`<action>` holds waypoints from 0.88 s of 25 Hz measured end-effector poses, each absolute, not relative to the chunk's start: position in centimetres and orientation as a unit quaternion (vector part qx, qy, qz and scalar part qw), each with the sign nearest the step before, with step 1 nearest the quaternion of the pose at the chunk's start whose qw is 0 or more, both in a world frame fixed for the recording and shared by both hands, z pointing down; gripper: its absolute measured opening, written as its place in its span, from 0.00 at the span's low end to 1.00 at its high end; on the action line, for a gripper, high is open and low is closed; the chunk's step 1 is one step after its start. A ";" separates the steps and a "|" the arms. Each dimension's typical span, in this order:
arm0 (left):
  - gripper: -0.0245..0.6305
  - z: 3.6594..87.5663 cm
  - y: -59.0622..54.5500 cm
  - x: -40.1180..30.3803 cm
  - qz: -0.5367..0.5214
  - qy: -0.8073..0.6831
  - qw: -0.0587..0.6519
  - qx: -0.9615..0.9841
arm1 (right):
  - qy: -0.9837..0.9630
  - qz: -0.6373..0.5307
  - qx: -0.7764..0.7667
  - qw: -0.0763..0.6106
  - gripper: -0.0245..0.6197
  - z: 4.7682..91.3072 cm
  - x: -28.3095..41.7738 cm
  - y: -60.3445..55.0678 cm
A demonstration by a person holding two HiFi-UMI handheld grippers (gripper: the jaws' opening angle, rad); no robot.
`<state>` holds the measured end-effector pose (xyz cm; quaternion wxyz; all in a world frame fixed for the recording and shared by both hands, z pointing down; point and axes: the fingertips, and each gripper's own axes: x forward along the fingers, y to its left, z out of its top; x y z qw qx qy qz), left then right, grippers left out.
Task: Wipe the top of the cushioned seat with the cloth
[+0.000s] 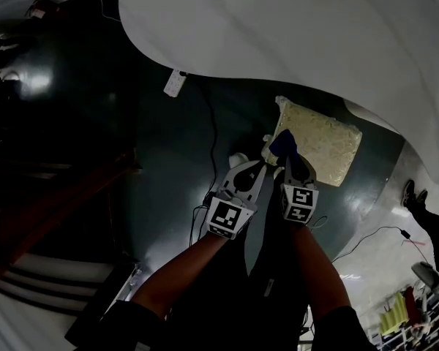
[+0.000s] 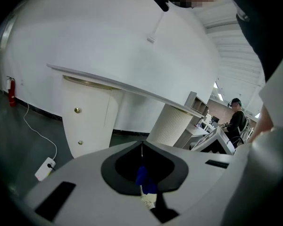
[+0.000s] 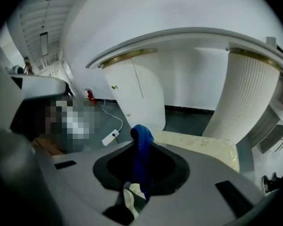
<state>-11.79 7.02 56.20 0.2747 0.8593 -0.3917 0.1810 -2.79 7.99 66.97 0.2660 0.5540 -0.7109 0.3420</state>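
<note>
The right gripper [image 1: 286, 156] is pinching the blue cloth [image 3: 141, 147] upright beside the cushioned seat [image 1: 323, 146], ready for wiping. The left gripper [image 2: 142, 164], jaws closed, is nipping a cloth scrap.

The pale yellow square cushioned seat [image 1: 323, 151] lies on the dark grey floor [image 1: 161, 174], its top open from above except at the near left corner. There the left gripper [image 1: 262, 161] and right gripper [image 1: 287, 152] are both closed on a blue cloth [image 1: 284, 142]. A broad white curved countertop [image 1: 293, 28] overhangs the far side beside a white ribbed column [image 3: 245, 98], and to the left a white power strip [image 1: 174, 83] and black cable [image 1: 212, 134] cross the floor.
</note>
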 end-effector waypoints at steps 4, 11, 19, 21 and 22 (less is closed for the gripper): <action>0.06 57.2 7.2 -12.5 0.177 -0.401 0.286 0.852 | -0.740 0.341 0.497 0.300 0.17 70.2 -5.9 8.7; 0.06 59.5 9.1 -13.6 0.181 -0.415 0.313 0.835 | -0.742 0.311 0.445 0.393 0.17 76.3 -5.3 9.9; 0.06 61.1 8.8 -11.3 0.188 -0.425 0.320 0.826 | -0.722 0.326 0.434 0.430 0.17 79.4 -2.1 10.5; 0.06 61.0 8.8 -10.8 0.189 -0.422 0.319 0.828 | -0.720 0.328 0.435 0.429 0.17 79.4 -1.8 10.8; 0.06 61.0 8.7 -10.5 0.189 -0.421 0.318 0.828 | -0.720 0.330 0.436 0.428 0.17 79.5 -1.6 10.9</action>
